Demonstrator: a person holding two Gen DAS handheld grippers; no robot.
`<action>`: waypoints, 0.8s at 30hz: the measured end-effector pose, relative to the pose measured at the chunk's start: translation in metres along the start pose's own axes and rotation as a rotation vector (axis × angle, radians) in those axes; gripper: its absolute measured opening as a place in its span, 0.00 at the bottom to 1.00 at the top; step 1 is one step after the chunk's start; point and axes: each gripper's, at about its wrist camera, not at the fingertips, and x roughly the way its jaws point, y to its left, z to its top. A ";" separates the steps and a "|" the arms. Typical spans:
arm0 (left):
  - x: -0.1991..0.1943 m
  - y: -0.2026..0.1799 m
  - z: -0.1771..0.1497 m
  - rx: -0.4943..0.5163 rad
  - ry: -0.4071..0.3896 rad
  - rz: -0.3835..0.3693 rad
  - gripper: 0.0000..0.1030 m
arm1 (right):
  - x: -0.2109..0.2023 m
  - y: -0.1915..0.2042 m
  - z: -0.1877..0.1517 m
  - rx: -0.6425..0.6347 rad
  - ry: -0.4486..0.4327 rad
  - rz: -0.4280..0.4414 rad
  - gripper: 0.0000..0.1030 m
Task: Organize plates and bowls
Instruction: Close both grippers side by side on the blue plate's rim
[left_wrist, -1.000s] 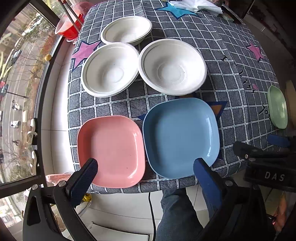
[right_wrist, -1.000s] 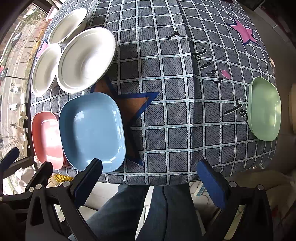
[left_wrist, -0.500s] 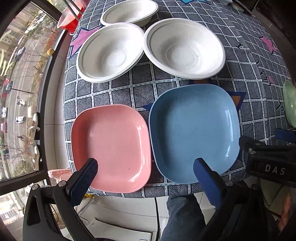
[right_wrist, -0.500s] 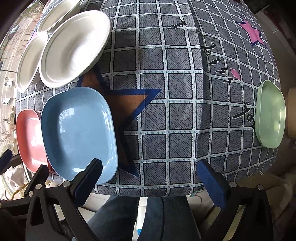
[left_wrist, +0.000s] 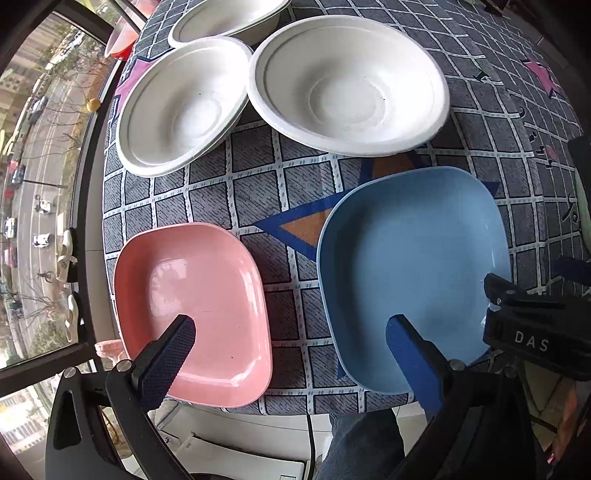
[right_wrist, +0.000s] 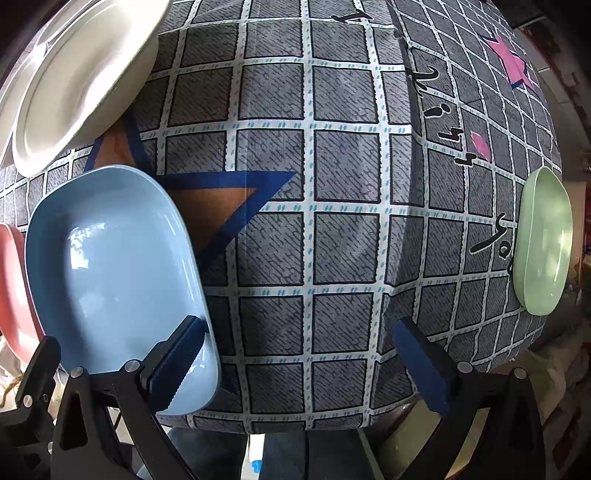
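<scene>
I am holding my left gripper (left_wrist: 290, 341) with its fingers spread wide, one tip over the pink plate (left_wrist: 192, 310) at the lower left of the frame, the other over the blue plate (left_wrist: 410, 273) at lower right. Both plates are square, glossy and shallow, lying apart near the surface's front edge. Three white bowls (left_wrist: 347, 85) are sitting across the top, rims touching. My right gripper (right_wrist: 295, 354) is also spread, gripping nothing; its left finger (right_wrist: 177, 365) is overlapping the blue plate's corner. A green plate (right_wrist: 543, 240) is lying at the far right edge. A grey checked cloth (right_wrist: 343, 166) with stars is covering the surface; a window (left_wrist: 40, 166) is showing a street at the left.
</scene>
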 end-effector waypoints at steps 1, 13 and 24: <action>0.001 -0.005 0.001 0.004 0.000 -0.014 1.00 | -0.001 -0.009 -0.003 0.010 0.001 -0.004 1.00; 0.016 -0.030 0.024 -0.063 0.054 -0.059 1.00 | -0.003 -0.066 0.017 0.035 -0.037 0.032 1.00; 0.046 -0.008 0.038 -0.193 0.099 -0.204 1.00 | 0.037 -0.053 0.070 -0.058 -0.042 0.124 1.00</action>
